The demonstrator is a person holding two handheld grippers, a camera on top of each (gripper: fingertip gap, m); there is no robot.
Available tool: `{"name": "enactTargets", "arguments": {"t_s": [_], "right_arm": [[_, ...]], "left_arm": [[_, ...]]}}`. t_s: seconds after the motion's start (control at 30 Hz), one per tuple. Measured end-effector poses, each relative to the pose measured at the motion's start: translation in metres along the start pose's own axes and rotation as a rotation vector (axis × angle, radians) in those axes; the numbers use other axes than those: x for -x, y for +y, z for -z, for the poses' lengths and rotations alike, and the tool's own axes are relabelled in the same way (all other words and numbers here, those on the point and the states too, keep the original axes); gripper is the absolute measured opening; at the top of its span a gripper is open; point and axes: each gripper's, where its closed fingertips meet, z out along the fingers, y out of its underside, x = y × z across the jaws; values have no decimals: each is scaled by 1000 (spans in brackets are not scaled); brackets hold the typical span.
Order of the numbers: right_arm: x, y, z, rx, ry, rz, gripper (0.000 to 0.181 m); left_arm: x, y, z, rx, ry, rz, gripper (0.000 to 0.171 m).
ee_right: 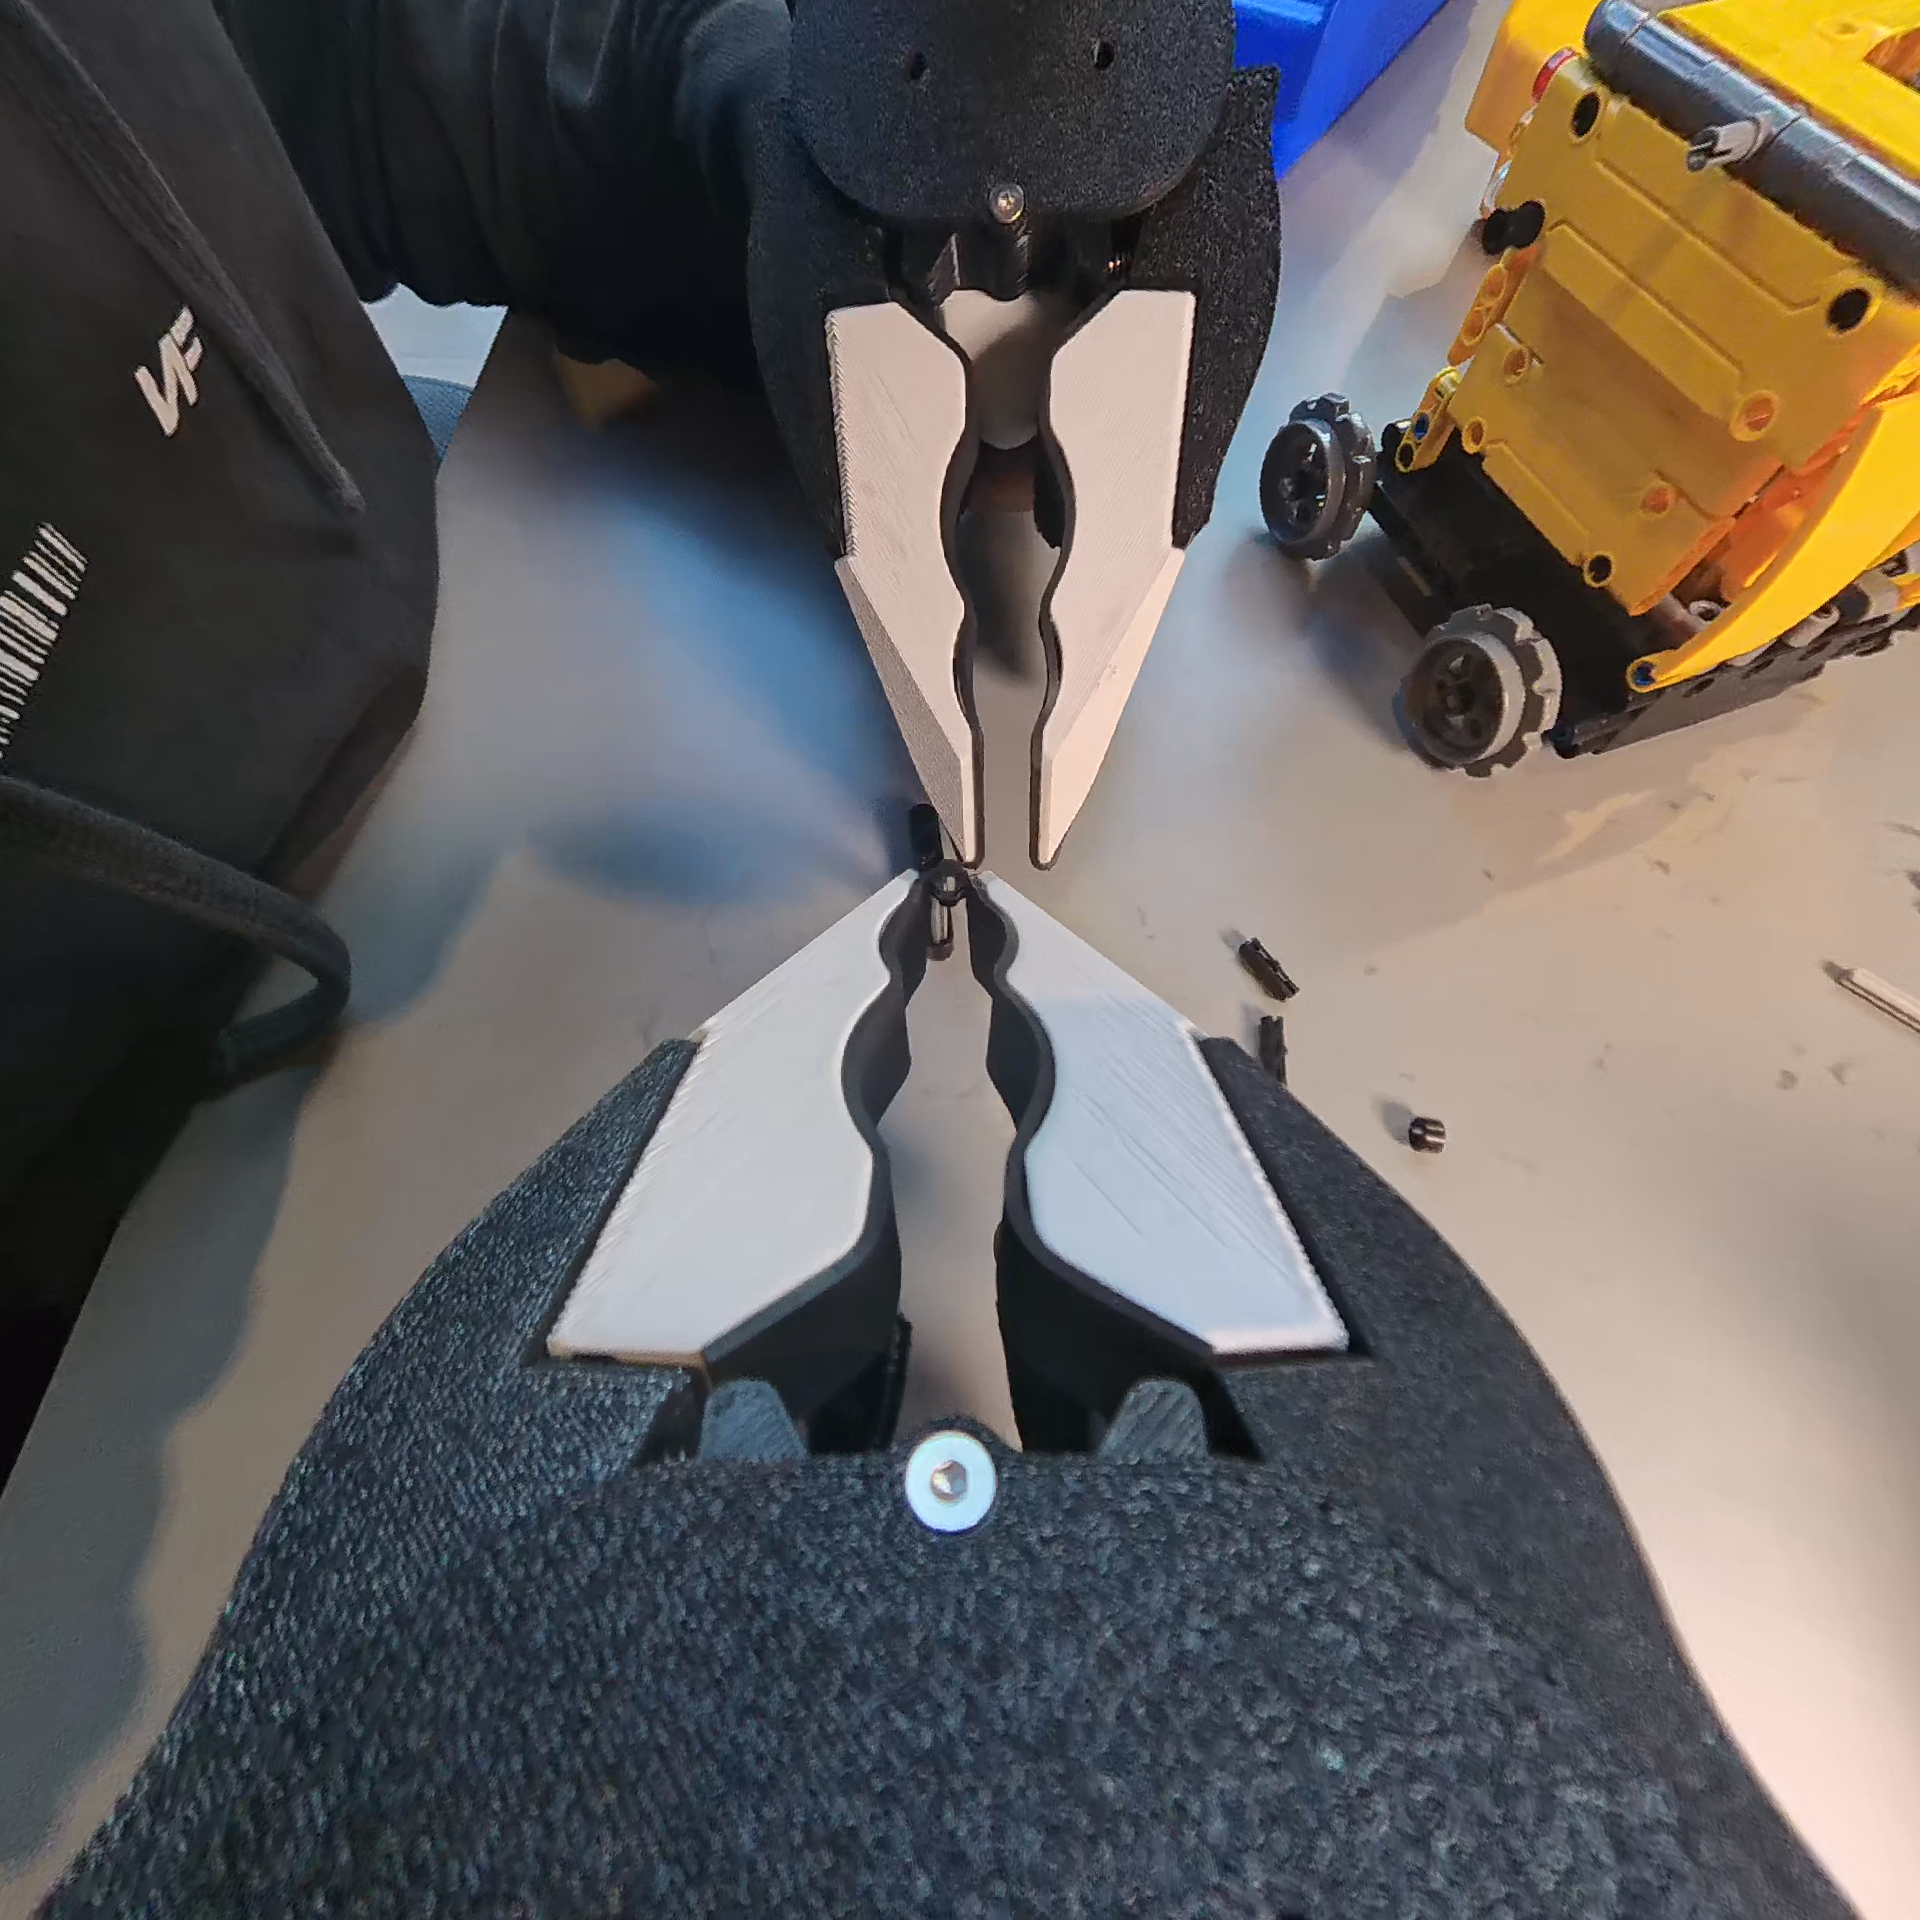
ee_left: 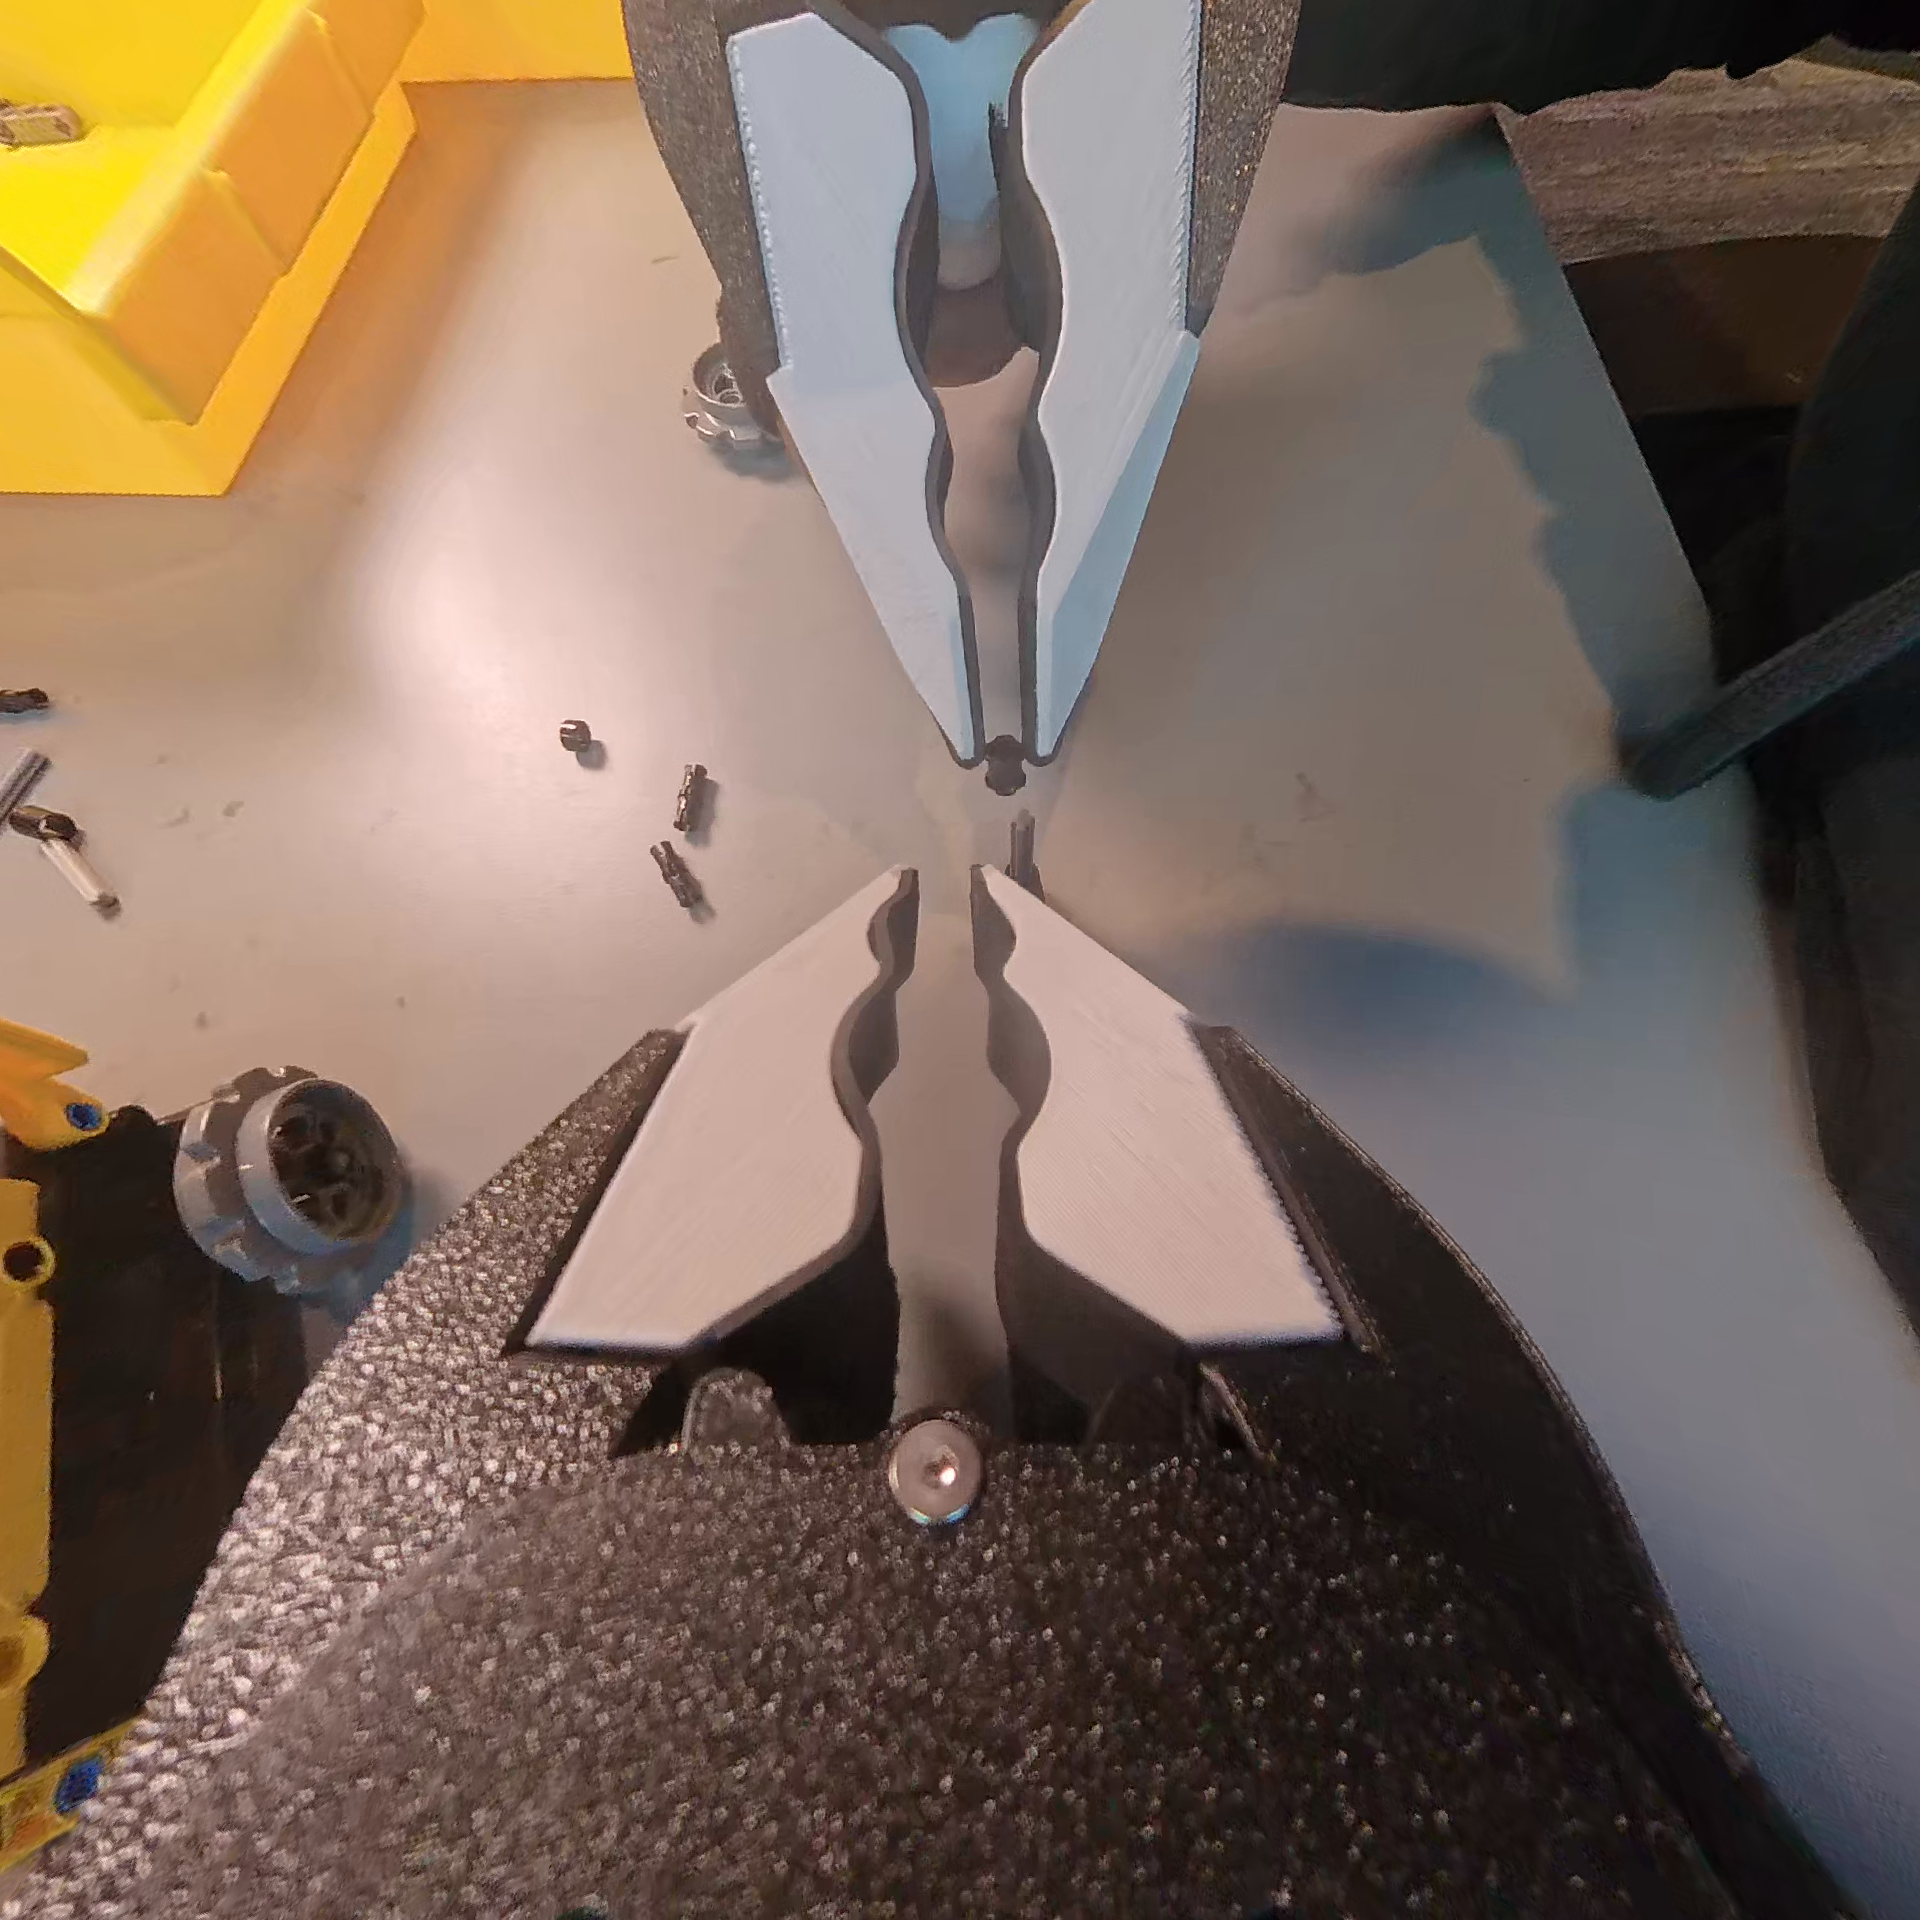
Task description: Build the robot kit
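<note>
My right gripper (ee_right: 945, 883) is shut on a small black connector pin (ee_right: 942, 902) just above the grey table (ee_right: 1351, 1299). It shows tip-down at the top of the left wrist view (ee_left: 1003, 756), with the pin (ee_left: 1004, 771) between its tips. My left gripper (ee_left: 943, 883) faces it tip to tip, jaws a narrow gap apart and empty. It also shows in the right wrist view (ee_right: 1010, 854). A thin black axle piece (ee_left: 1023, 844) stands just beside its right fingertip; I cannot tell whether they touch.
A yellow brick-built vehicle (ee_right: 1662, 364) with grey wheels (ee_right: 1481, 686) stands at the right. Loose black pins (ee_left: 694, 795) and a grey wheel (ee_left: 291, 1164) lie on the table. A yellow bin (ee_left: 187, 229) is far left. A person's black garment (ee_right: 156, 520) borders the table edge.
</note>
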Motion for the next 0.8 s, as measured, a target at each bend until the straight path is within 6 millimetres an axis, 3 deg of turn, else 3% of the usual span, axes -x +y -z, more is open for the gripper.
{"name": "enactTargets", "arguments": {"t_s": [0.37,0.8], "right_arm": [[3,1,-5,23,88,-94,7],[2,1,-7,41,124,-136,6]], "left_arm": [[-15,18,7,85,86,9,21],[-20,28,1,161,68,-52,14]]}}
